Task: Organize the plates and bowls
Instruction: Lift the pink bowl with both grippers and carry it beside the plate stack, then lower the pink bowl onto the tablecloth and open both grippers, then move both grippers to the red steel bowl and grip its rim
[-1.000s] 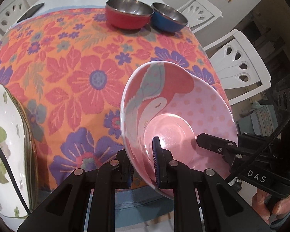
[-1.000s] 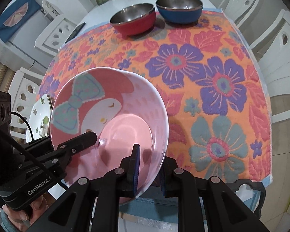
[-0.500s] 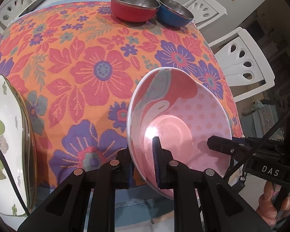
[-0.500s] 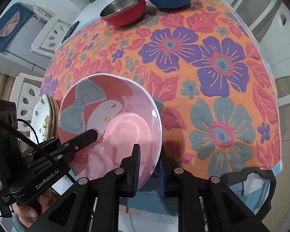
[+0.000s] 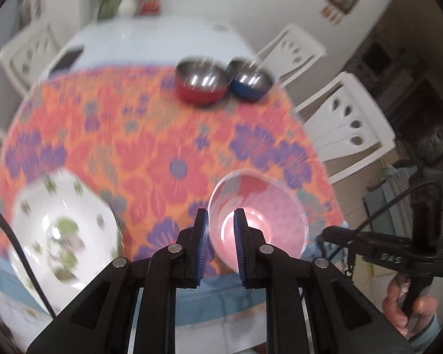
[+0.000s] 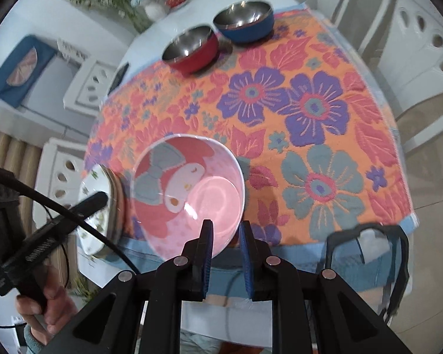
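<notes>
Right wrist view: pink bowl [image 6: 189, 194] empty, beside stacked plates [image 6: 103, 206].

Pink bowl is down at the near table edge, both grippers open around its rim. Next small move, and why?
Probably back both grippers straight off. The left gripper and right gripper stand open astride the pink bowl rim, and it seems to rest on the tablecloth.

Glossy pink bowl [image 6: 189, 194], woven tablecloth [image 6: 310, 112]

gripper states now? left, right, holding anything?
Left gripper: open, jaws astride the pink bowl rim, not clamped.
Right gripper: open, same bowl rim between jaws.
</notes>
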Available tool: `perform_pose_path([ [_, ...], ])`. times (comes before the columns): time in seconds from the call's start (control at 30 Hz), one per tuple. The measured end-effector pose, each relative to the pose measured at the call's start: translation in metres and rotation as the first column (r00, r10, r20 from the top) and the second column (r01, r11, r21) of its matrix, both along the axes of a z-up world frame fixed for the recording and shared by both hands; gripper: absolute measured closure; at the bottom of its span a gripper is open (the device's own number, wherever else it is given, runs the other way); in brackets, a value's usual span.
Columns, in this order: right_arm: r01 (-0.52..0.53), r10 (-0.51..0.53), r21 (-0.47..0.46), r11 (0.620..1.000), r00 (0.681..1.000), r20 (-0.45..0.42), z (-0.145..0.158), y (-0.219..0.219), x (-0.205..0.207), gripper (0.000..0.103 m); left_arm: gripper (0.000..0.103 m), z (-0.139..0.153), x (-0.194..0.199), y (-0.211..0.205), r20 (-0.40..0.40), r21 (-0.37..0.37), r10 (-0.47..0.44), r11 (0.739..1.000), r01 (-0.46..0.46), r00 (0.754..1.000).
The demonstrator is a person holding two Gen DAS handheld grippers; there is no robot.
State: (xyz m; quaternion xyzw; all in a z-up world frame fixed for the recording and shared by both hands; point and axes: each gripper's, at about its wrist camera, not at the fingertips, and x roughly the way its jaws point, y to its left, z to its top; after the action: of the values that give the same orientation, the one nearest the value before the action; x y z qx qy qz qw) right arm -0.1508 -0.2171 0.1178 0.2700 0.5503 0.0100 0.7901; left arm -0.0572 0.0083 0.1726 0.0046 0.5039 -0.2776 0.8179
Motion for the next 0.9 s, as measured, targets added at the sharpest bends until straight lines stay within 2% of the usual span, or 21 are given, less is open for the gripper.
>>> perform_pose_path([
  [0.07,0.044,-0.044,-0.003,0.999,0.999,0.024,0.013,0.002,-0.008,0.086,0.082,0.019,-0.002,0.002,0.049,-0.01,-0.027,1.0,0.028,0.998],
  [0.23,0.144,-0.143,-0.001,0.99,0.987,0.074,0.042,0.018,-0.032,0.084,0.082,0.047,-0.022,0.02,0.106,-0.017,-0.066,0.998,0.069,0.992],
  [0.27,0.154,-0.153,-0.007,0.988,0.985,0.079,0.047,0.023,-0.036,0.08,0.081,0.05,-0.028,0.025,0.113,-0.018,-0.066,0.998,0.068,0.991],
  [0.33,0.176,-0.173,-0.026,0.984,0.98,0.1,0.057,0.035,-0.049,0.071,0.071,0.055,-0.04,0.039,0.121,-0.021,-0.062,0.998,0.065,0.991],
  [0.47,0.207,-0.2,-0.044,0.977,0.971,0.134,0.072,0.057,-0.07,0.048,0.07,0.062,-0.054,0.066,0.127,-0.02,-0.056,0.998,0.059,0.99],
  [0.57,0.21,-0.201,-0.038,0.977,0.966,0.161,0.086,0.07,-0.076,0.048,0.07,0.073,-0.054,0.08,0.137,-0.024,-0.054,0.998,0.058,0.989],
  [0.67,0.209,-0.196,-0.041,0.977,0.957,0.213,0.113,0.079,-0.072,0.048,0.069,0.093,-0.046,0.086,0.174,-0.026,-0.059,0.998,0.065,0.983],
  [0.73,0.214,-0.197,-0.043,0.976,0.948,0.249,0.133,0.083,-0.066,0.047,0.064,0.108,-0.038,0.086,0.204,-0.04,-0.063,0.997,0.072,0.977],
  [0.8,0.221,-0.198,-0.05,0.974,0.938,0.283,0.148,0.086,-0.057,0.044,0.046,0.123,-0.026,0.085,0.226,-0.059,-0.072,0.994,0.088,0.971],
  [0.9,0.23,-0.201,-0.052,0.972,0.924,0.326,0.167,0.084,-0.036,0.032,0.043,0.14,-0.007,0.079,0.277,-0.054,-0.081,0.994,0.099,0.957],
])
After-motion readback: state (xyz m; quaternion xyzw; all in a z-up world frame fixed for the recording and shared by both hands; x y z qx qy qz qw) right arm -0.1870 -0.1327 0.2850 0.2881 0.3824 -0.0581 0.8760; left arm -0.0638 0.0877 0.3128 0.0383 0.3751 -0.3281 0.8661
